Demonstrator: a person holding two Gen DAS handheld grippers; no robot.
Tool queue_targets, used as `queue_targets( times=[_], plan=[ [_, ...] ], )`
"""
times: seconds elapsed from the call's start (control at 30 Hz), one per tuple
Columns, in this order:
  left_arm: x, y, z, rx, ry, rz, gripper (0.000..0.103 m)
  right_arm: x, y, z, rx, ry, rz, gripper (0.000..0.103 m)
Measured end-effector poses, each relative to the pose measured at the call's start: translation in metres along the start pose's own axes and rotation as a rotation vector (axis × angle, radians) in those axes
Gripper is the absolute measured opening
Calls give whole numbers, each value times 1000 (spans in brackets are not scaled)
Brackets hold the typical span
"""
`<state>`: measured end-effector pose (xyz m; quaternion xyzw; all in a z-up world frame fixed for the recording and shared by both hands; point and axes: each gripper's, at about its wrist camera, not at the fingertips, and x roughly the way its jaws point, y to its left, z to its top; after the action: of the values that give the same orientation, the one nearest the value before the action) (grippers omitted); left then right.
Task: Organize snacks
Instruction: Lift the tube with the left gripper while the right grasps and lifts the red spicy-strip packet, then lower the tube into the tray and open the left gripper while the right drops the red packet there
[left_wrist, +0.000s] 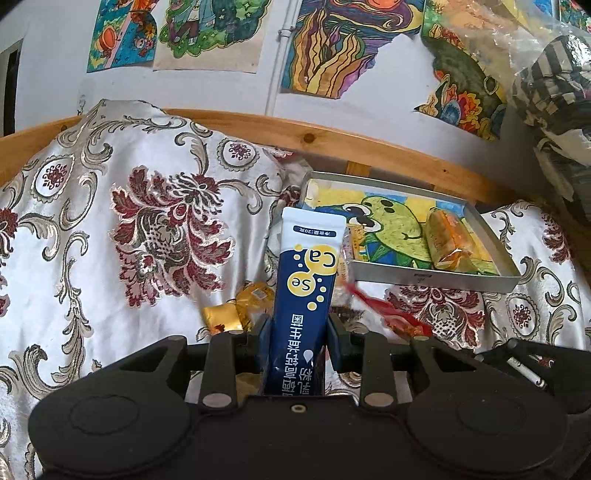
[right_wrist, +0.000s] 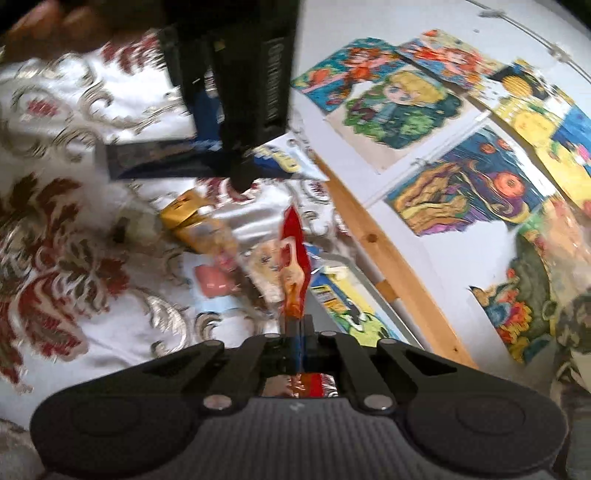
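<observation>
My left gripper (left_wrist: 298, 334) is shut on a dark blue and white stick packet (left_wrist: 306, 280) with yellow "Ca" and "Se" circles, held upright above the bed. Behind it lies a metal tray (left_wrist: 491, 236) lined with a parrot drawing; an orange wrapped snack (left_wrist: 448, 240) rests inside. My right gripper (right_wrist: 300, 332) is shut on a red and orange snack packet (right_wrist: 293, 266), which shows as a red strip (left_wrist: 384, 310) in the left wrist view. Gold-wrapped snacks (left_wrist: 236, 310) lie loose on the cover. In the blurred right wrist view the left gripper (right_wrist: 240, 92) hangs above more loose snacks (right_wrist: 207, 229).
A silver and red floral bedcover (left_wrist: 129, 221) spreads over the bed. A wooden headboard rail (left_wrist: 332, 140) runs behind the tray. Colourful drawings (left_wrist: 332, 48) hang on the white wall. A clear plastic bag with striped contents (left_wrist: 554, 81) sits at the far right.
</observation>
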<state>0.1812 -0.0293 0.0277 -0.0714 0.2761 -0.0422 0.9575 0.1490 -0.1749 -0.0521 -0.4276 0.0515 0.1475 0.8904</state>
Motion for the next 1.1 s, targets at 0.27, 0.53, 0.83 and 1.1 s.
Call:
queue_targets(
  times=[0.27,0.53,0.83,1.1],
  plan=[
    [7,-12,10,2,-10,8,33,6,-18,0,44,-20,-133,0],
    [33,-29,40,-15,-38,19,33,17,-49,-7,92,-39,-319,0],
    [84,-61,72,-66,-63,-18,33,44,-98,-25,200,-7,-457,0],
    [142,-98,91,-58,-66,-64,33,79,-127,-54,290,26,-542,0]
  ],
)
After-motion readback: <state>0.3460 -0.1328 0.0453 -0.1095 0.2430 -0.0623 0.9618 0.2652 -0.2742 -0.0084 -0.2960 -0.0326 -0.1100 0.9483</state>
